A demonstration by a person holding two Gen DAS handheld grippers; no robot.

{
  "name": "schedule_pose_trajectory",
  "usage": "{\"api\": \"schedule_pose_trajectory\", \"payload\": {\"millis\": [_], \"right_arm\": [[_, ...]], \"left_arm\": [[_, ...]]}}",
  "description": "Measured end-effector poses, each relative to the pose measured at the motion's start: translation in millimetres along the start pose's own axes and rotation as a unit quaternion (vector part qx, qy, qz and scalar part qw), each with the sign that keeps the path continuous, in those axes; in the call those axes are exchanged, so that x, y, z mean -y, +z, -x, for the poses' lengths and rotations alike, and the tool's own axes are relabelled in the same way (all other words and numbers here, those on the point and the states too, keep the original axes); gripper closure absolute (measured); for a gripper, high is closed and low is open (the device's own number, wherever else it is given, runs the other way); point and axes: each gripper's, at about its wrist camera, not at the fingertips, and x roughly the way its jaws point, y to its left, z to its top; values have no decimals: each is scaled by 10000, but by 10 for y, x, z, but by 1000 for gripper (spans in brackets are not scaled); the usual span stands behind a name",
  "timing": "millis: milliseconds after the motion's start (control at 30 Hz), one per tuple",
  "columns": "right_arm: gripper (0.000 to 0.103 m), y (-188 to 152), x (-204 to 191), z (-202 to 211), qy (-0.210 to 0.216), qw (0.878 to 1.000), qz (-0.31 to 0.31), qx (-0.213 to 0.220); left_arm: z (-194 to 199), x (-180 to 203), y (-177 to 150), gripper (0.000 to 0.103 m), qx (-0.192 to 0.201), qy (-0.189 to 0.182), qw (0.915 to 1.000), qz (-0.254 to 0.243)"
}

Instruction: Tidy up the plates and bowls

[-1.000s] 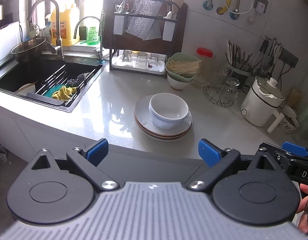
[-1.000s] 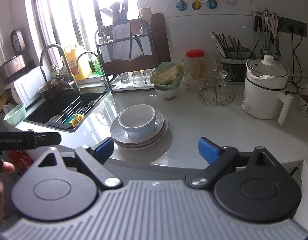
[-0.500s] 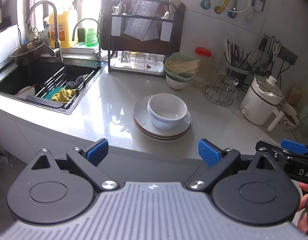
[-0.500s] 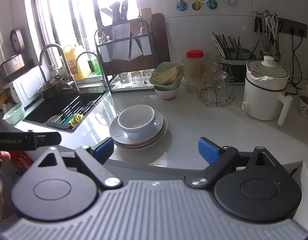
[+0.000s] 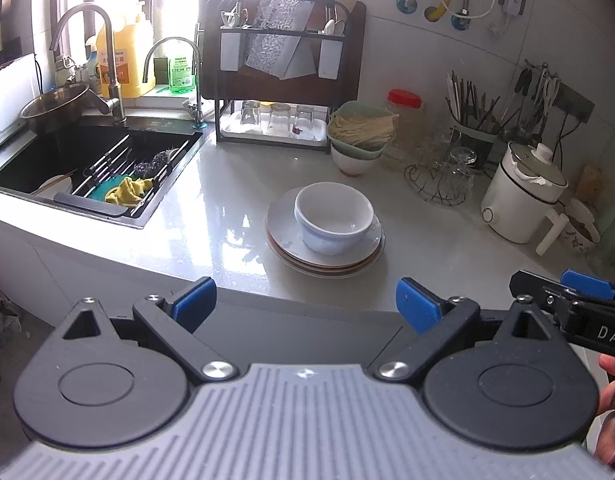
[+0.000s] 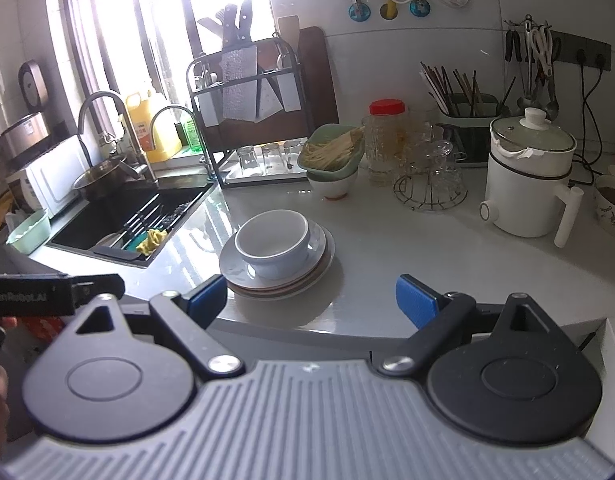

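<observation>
Left wrist view: left gripper (image 5: 305,302) held short of the counter edge, blue pads spread wide, nothing between them. Right gripper (image 6: 311,300) likewise gaping and empty, seen from its own camera; it also shows at the right edge of the left view. Both hang back from the work, so the step in hand reads as either the start or the close of the stacking; cannot tell which. Stack sits dead ahead of both tools, just beyond the counter's near edge (image 5: 243,284), well apart from either set of pads. White bowl (image 5: 333,216) stands upright on the top plate, slightly off-centre toward the far right of it. Plates (image 5: 283,232): pale grey on top, at least one brownish rim showing beneath, nested evenly. If more sorting is meant, next move likely calls for reaching forward and down, jaws straddling the bowl rim; glazed and smooth, probably slippery. Sink (image 5: 39,168) lies far left of the tools.
</observation>
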Motion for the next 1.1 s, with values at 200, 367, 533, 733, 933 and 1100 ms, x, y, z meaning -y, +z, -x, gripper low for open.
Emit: {"api": "schedule_pose_trajectory", "payload": {"millis": [200,367,533,733,933,1100], "right_arm": [[10,-6,7,-7,2,10000,-22,-16],[10,-14,5,-12,6,10000,-12,-23],[10,-26,1,-18,13,10000,3,-39],[10,-20,6,-30,2,10000,14,-50],[10,-32,20,-44,-3,10000,-14,-76],[10,-18,17,-57,6,9999,0,-109]], "left_arm": [[9,-3,1,5,15,0,10000,-6],[2,-8,-8,5,-4,8,10000,0],[0,-10,-9,5,27,16,10000,-1],[-12,12,-10,5,10,67,10000,17],[-12,16,-37,5,-23,70,9999,74],[-30,-3,-15,5,-30,43,9999,120]]}}
